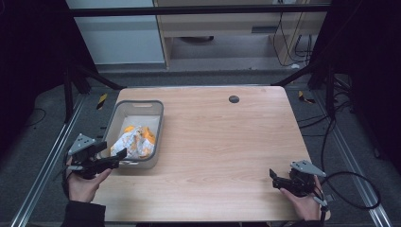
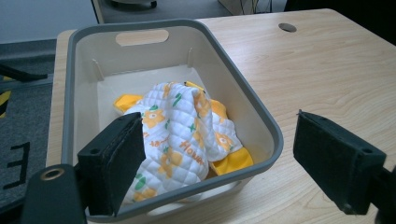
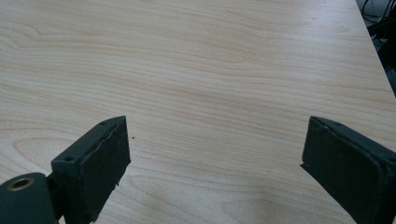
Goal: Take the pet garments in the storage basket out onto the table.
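Quilted white cloth printed with orange and green figures lies crumpled in a grey-rimmed, pale plastic bin with a handle slot in its far wall; yellow-orange fabric shows under the cloth at both sides. The bin stands on a light wood-grain table, near the table's left edge and closer to the near-left corner than to the far one.

The left gripper hovers at the bin's near rim, held in a hand just off the table's near-left corner. In the left gripper view its jaws stand wide apart, one over the bin's near-left inside and the other outside over bare wood, with nothing between the pads. The right gripper sits at the near-right corner of the table, in the other hand; the right gripper view shows its jaws spread wide over plain tabletop, gripping nothing.

A round dark cable hole marks the table near its far edge. Around the table the room is dark: black frame bars cross above, a grey floor carries yellow-and-black tape marks, and pale cabinets stand beyond the far edge. A black cable loops off the right gripper past the right edge.
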`<state>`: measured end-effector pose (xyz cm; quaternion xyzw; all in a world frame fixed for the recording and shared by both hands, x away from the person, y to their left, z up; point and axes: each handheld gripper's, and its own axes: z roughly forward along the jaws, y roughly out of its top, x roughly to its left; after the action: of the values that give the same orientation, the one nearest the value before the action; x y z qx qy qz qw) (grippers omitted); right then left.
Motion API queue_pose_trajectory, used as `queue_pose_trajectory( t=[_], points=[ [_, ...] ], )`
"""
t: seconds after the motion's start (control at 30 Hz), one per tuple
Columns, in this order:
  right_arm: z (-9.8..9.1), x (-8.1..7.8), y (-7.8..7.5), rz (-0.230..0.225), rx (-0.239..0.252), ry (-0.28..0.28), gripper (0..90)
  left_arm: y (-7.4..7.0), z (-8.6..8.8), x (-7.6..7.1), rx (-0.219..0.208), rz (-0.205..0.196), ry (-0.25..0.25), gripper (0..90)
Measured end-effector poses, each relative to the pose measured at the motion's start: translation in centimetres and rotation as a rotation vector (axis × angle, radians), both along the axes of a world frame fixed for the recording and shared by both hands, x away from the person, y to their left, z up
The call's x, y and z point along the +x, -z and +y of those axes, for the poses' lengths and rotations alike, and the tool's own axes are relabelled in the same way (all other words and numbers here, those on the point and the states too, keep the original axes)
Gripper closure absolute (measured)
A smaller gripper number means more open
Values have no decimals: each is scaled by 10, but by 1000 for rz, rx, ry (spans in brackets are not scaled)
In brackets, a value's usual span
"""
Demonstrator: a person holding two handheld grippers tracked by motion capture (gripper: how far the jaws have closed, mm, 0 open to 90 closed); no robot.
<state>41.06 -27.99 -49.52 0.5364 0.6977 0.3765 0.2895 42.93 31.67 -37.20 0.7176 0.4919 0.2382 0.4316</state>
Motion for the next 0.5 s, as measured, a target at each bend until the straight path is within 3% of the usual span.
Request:
queue_pose_trajectory(
  t=[0.23, 0.5],
  points=[
    [0, 0, 0, 4, 3, -2, 76, -2, -1, 10, 7, 25, 8, 165],
    [0, 1, 1, 14, 7, -9, 75, -8, -4, 22, 47, 51, 15, 165]
  ],
)
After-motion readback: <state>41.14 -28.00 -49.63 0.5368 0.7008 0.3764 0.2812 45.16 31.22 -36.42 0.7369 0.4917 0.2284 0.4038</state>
